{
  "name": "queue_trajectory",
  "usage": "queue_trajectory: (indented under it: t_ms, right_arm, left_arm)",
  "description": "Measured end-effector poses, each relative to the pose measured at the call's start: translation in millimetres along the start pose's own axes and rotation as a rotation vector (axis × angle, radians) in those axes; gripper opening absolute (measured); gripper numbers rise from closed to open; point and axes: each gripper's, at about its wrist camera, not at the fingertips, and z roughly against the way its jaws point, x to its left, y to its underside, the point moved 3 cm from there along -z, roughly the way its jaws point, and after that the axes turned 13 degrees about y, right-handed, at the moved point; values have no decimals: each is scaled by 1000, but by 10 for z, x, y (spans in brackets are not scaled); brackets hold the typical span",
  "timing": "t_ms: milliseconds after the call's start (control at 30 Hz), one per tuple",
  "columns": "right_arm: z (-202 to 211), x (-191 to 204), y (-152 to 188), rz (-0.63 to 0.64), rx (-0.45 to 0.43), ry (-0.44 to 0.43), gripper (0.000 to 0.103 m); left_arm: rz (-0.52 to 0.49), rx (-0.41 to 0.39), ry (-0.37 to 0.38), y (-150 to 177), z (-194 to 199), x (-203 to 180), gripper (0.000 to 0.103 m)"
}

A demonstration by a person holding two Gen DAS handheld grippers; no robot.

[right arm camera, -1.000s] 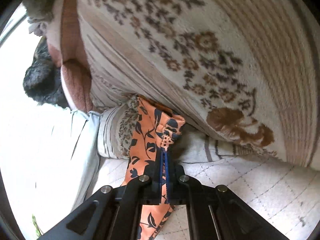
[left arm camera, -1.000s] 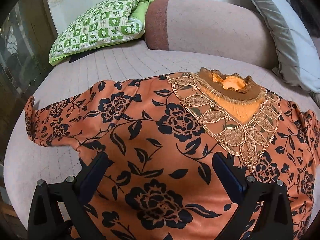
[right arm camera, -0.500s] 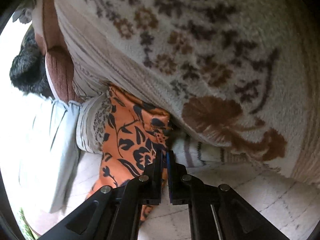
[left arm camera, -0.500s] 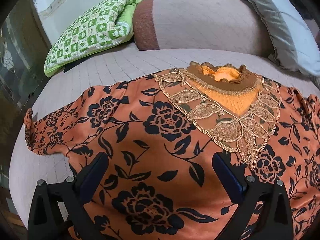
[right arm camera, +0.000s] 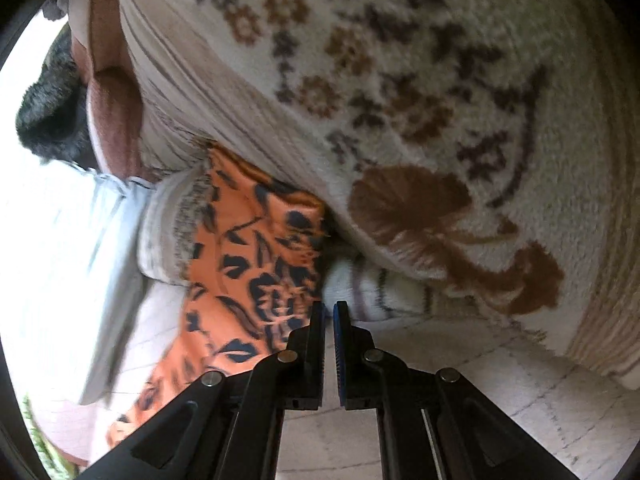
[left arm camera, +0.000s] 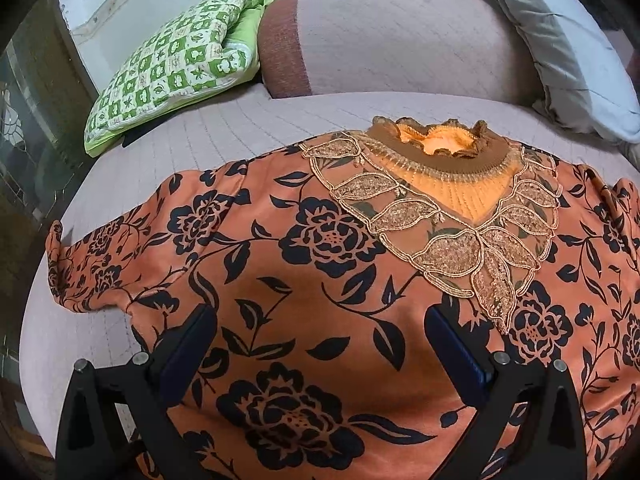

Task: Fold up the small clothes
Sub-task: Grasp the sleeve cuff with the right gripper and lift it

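An orange garment (left arm camera: 320, 280) with black flowers and a lace neckline (left arm camera: 440, 200) lies spread front-up on the pinkish quilted bed (left arm camera: 240, 128). Its left sleeve (left arm camera: 100, 256) stretches out to the side. My left gripper (left arm camera: 320, 340) hovers over the chest of the garment, wide open, with nothing between its fingers. In the right wrist view the other sleeve (right arm camera: 256, 256) lies against a folded blanket, just left of my right gripper (right arm camera: 329, 312). That gripper is shut to a thin slit, and no cloth shows between its pads.
A green checked pillow (left arm camera: 172, 68), a pinkish bolster (left arm camera: 400, 40) and a grey pillow (left arm camera: 560, 48) line the back of the bed. A cream fleece blanket with brown flowers (right arm camera: 420, 120) rises right behind the right sleeve. A dark furry thing (right arm camera: 48, 112) sits at the far left.
A second ago my right gripper pinched the sleeve; now the sleeve lies free to the left of the jaws and flatter. The left gripper stayed open over the garment.
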Motion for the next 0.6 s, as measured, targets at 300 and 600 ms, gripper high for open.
queue_trajectory:
  t_ms: [300, 600]
  right_arm:
    - [52, 27, 96, 66, 31, -39, 6]
    - [34, -247, 330, -8, 94, -234, 13]
  left_arm:
    - [-23, 7, 3, 28, -24, -72, 103]
    - [-13, 3, 18, 26, 25, -72, 103]
